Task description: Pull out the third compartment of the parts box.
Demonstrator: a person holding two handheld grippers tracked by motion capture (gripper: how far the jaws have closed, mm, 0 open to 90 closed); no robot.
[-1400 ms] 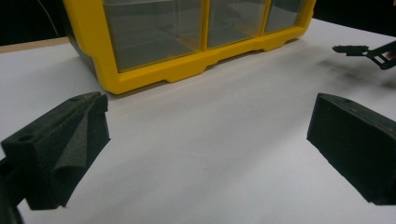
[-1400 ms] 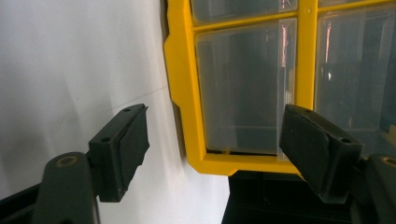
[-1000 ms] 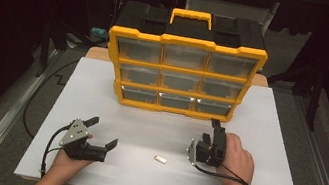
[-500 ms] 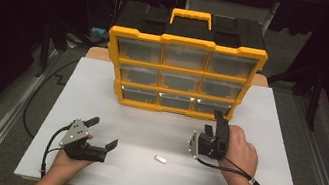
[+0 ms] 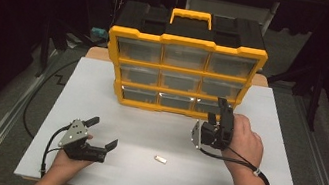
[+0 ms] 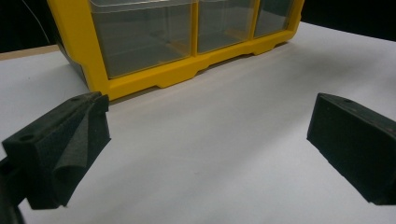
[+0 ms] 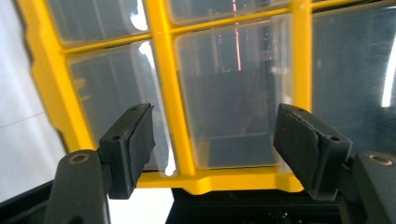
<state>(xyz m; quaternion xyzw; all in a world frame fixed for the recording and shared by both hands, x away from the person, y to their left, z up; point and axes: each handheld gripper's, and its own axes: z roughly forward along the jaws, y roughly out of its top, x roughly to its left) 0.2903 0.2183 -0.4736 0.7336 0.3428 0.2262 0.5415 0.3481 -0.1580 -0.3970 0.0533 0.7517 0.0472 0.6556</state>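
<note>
A yellow organizer point(image 5: 184, 70) with clear drawers and a black back stands upright at the far middle of the white tabletop point(image 5: 87, 89). My right gripper point(image 5: 217, 110) is raised just in front of its lower right drawers, open, with nothing between the jaws. In the right gripper view the open right gripper point(image 7: 212, 149) faces the clear drawers point(image 7: 238, 102) at close range, with the picture rolled. My left gripper point(image 5: 104, 132) rests low at the near left, open and holding nothing. The left gripper view has the open left gripper point(image 6: 205, 140) looking across bare table at the organizer's bottom corner point(image 6: 140, 79).
A small white piece point(image 5: 160, 159) lies on the table near the front, between the two hands. A cable point(image 5: 237, 160) trails from the right gripper over the wrist. Dark floor and rails surround the table.
The right hand has lifted its gripper off the table and carried it away from the small white piece towards the organizer's lower right drawers. The left hand has stayed put.
</note>
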